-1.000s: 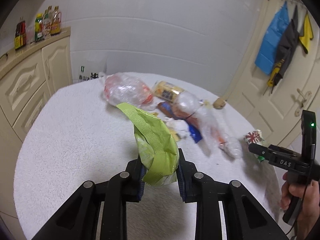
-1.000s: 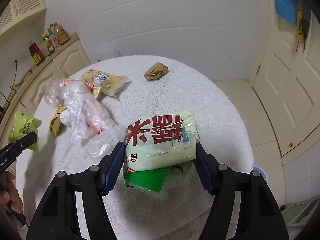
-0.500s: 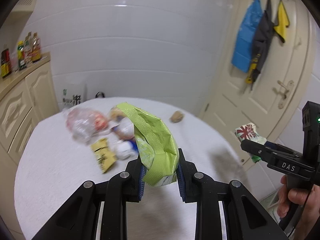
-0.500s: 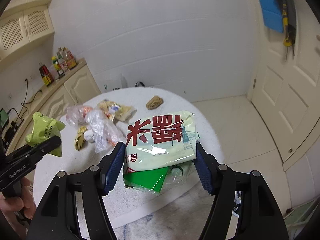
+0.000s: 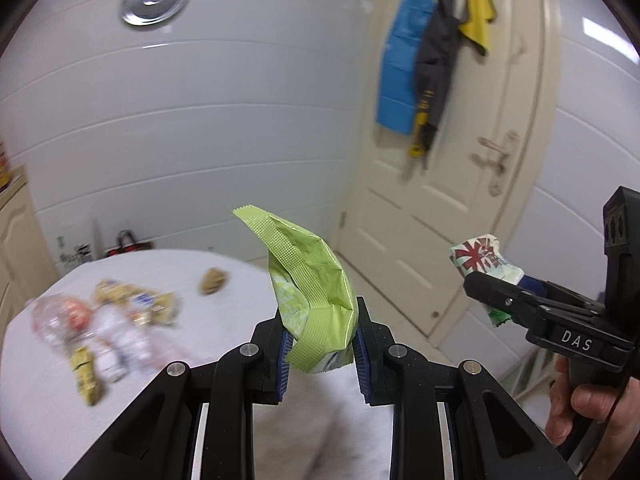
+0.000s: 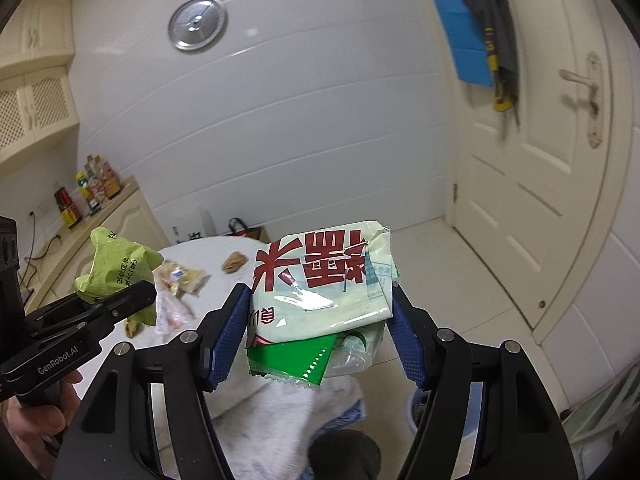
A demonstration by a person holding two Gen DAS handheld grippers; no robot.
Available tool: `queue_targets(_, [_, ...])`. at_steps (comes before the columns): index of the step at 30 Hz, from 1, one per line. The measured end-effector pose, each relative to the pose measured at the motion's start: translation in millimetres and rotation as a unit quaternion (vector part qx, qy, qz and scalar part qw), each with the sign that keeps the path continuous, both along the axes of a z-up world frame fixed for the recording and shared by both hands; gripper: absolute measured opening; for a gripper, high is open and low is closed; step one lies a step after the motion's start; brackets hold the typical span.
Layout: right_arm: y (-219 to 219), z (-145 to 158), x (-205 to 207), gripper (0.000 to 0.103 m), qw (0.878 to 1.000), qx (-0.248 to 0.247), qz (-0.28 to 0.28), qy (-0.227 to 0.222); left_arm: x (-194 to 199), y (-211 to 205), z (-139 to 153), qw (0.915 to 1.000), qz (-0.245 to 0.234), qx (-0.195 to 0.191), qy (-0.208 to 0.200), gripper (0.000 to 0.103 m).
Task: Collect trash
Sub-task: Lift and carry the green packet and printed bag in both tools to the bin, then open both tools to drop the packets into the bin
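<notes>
So far two pieces of trash are off the counter and in hand, and neither has been dropped anywhere yet. The left gripper has its jaws pinched tight on a crumpled lime-green foil snack wrapper, which sticks up between the blue pads. The right gripper has its jaws set wider, pressing on both sides of a pale cream plastic bag with large red characters, with a green wrapper scrap and clear plastic bunched beneath it.

Plenty is left. On the round counter with the white fluffy cover there lie a clear crinkled plastic bag with something orange inside, yellowish snack packets, a small yellow wrapper and a brown crumpled lump set apart near the far edge. A round rim low beside the counter may be the bin, though it is mostly hidden. By my judgement, both loads want releasing there before the rest is gathered.
</notes>
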State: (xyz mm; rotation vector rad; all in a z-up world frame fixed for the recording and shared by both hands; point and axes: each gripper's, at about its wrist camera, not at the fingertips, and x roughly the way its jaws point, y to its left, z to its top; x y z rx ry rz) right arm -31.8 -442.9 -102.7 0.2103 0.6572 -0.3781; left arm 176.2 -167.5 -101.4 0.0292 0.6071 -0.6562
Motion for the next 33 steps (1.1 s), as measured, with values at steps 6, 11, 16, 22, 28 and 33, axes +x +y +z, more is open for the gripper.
queue_targets(6, [-40.5, 7.9, -38.8, 0.068, 0.998, -0.005, -0.057, -0.003, 17.9, -71.3, -11.5, 0.9982, -0.059, 0.003, 0.008, 0.023])
queue_targets(11, [-76.0, 3.8, -70.4, 0.068, 0.994, -0.002, -0.105, 0.006, 36.4, -121.1, -34.3, 0.9948, -0.099, 0.013, 0.023, 0.023])
queue_targets(16, [-111.6, -13.6, -96.7, 0.068, 0.988, 0.013, -0.150, 0.021, 57.4, -170.2, -57.1, 0.9904, -0.129, 0.031, 0.040, 0.023])
queue_targets(22, [-155.9, -52.2, -114.8, 0.068, 0.979, 0.043, -0.195, 0.049, 91.3, -228.6, -91.3, 0.9835, -0.155, 0.059, 0.073, 0.023])
queue_targets(28, [-198.7, -98.5, -118.7, 0.068, 0.969, 0.081, -0.220, 0.080, 126.5, -293.2, -131.4, 0.9742, -0.173, 0.093, 0.111, 0.023])
queue_targets(33, [-227.5, -146.3, -113.8, 0.068, 0.959, 0.119, -0.229, 0.114, 158.5, -346.9, -170.9, 0.9643, -0.179, 0.122, 0.152, 0.023])
